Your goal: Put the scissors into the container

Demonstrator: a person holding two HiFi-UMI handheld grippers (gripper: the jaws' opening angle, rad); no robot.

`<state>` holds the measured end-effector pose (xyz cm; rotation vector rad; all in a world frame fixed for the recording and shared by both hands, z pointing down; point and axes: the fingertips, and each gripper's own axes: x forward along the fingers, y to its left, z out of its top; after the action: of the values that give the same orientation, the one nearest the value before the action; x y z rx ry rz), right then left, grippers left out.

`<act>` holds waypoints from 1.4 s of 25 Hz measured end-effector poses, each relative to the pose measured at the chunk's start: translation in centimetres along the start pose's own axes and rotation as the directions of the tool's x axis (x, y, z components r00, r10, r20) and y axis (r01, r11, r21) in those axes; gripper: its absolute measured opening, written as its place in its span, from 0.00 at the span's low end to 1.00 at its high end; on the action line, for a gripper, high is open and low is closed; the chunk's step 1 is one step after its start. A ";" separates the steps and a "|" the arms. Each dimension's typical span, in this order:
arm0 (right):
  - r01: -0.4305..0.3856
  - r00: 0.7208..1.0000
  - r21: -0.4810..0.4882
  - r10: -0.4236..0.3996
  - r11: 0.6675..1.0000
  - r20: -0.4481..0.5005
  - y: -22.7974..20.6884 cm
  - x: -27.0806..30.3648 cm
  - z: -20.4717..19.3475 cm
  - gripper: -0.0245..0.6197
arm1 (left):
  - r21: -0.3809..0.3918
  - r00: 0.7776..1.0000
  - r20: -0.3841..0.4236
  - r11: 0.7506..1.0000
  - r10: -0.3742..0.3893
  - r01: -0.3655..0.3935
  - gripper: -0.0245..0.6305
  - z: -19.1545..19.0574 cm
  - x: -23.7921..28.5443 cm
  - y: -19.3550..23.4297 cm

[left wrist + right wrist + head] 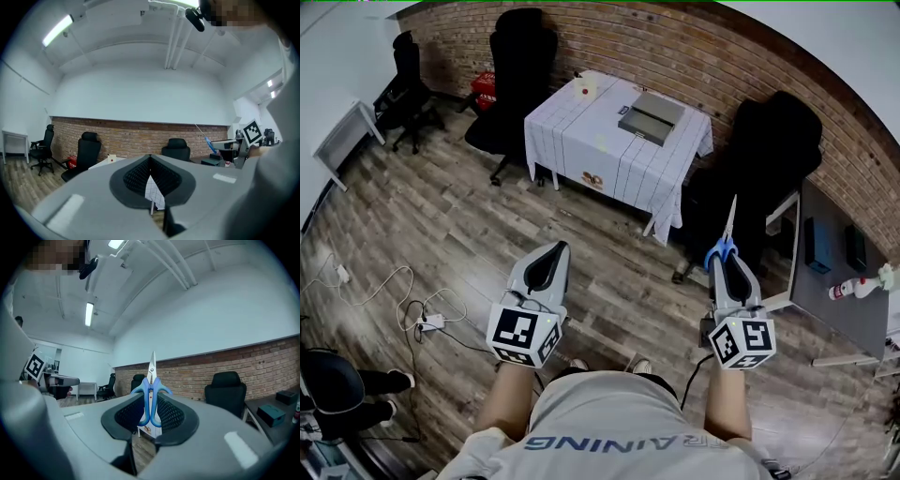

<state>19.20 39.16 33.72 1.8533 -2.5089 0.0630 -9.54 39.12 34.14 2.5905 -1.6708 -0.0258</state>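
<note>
Two grippers hang just ahead of your waist, and only one is working. The right gripper [151, 405] is clamped on the blue handles of the scissors [151, 380], whose closed blades stick out past the jaw tips, pointing away from you. The left gripper [150, 164] has its jaws drawn together with nothing between them, so it plays no part here.

The pick-up looks done, and you are in the carry.

Beyond the tools lies a wide stretch of wooden floor [441, 216]. Past it stands the table [581, 155] with its white lined cloth, set against the brick wall [694, 56] with black chairs [520, 66] on either side. The grey container [652, 117] sits on the right part of that table — well apart from the scissors.

Next, I judge, you need to walk up, bring the right gripper over the container and tip the blades down. Only then let go — keep the grip firm until the scissors are low inside.
</note>
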 end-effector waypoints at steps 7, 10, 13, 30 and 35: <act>-0.023 1.000 0.029 0.022 0.999 0.022 3.2 1.6 -0.3 0.20 | -0.021 1.000 -0.011 0.999 0.025 -0.025 0.03 -1.1 -2.0 4.1; -0.036 0.999 0.015 0.036 0.999 0.004 4.6 3.1 -1.0 0.20 | -0.039 0.999 -0.023 0.998 0.038 -0.038 0.03 -2.0 -2.1 6.0; -0.053 0.999 0.006 0.053 0.999 -0.012 5.2 5.0 -1.5 0.20 | -0.058 0.998 -0.038 0.997 0.046 -0.048 0.03 -2.9 -1.5 7.3; -0.151 0.989 0.033 0.151 0.988 0.000 0.9 24.4 -0.5 0.20 | -0.003 0.990 -0.070 0.992 0.124 -0.125 0.03 -0.6 12.5 14.6; -0.157 0.988 0.044 0.157 0.987 0.003 -2.8 29.7 -0.4 0.20 | 0.015 0.990 -0.079 0.993 0.117 -0.117 0.03 -0.3 18.5 15.0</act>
<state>13.09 9.97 35.44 1.6653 -2.6697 0.1221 -15.49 16.13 35.66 2.4606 -1.7954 0.0900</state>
